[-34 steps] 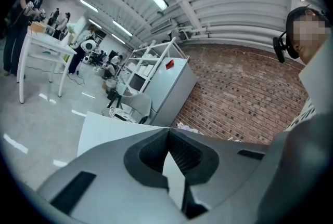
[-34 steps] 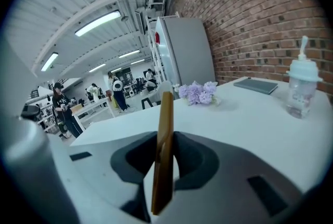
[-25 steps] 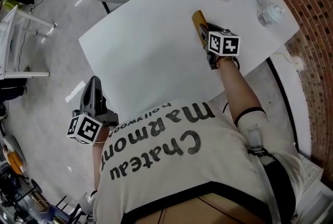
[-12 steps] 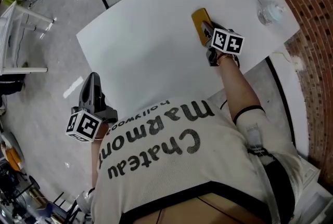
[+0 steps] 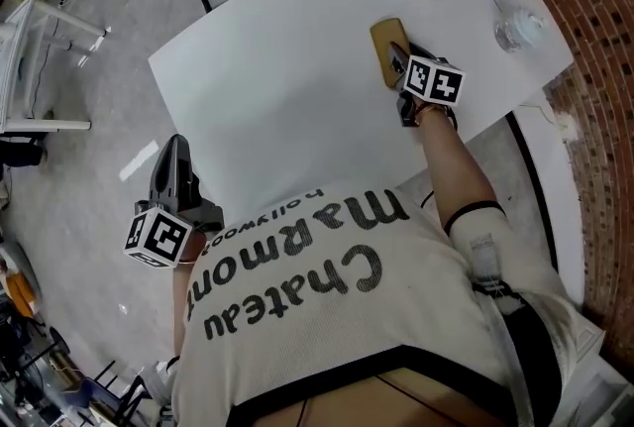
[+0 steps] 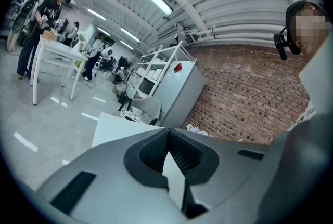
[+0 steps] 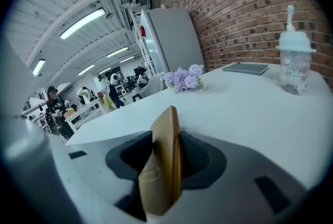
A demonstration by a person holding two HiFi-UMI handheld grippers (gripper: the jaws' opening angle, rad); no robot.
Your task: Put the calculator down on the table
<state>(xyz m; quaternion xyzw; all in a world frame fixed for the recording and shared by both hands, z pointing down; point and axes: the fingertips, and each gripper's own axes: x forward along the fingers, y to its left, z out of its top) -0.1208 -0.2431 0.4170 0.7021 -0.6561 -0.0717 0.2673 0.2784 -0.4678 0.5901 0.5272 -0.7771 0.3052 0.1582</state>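
**A:** Head view first. Where's the thing from the claw?

**B:** The flat, tan-gold rectangular calculator point(image 5: 388, 47) sits right at the tips of my right claw point(image 5: 401, 61). It stretches ahead of the claw, its long axis along the line the claw points. It looks down on the white desk point(image 5: 277, 88), but the claw covers its near end, so I can't tell whether it lies flat or leans. My left claw point(image 5: 176, 150) is well apart, out past the desk's edge over the floor. The right one is far nearer.

**A:** Left gripper view?

**B:** The left claw point(image 6: 167, 132) is pressed together at the tips with nothing in it. Only a strip of desk point(image 6: 112, 127) shows ahead.

**A:** Right gripper view?

**B:** The right claw point(image 7: 165, 140) has just been spreading, with the calculator point(image 7: 162, 171) edge-on between the pads. There's a dark gap on its left side. The right pad is close, and I can't tell whether it touches. I'd call the grip released.

**A:** What's hidden?

**B:** Its lower edge against the desk point(image 7: 244, 114), and the key face. I judge the coming move is to back straight off along that long axis without dragging it.
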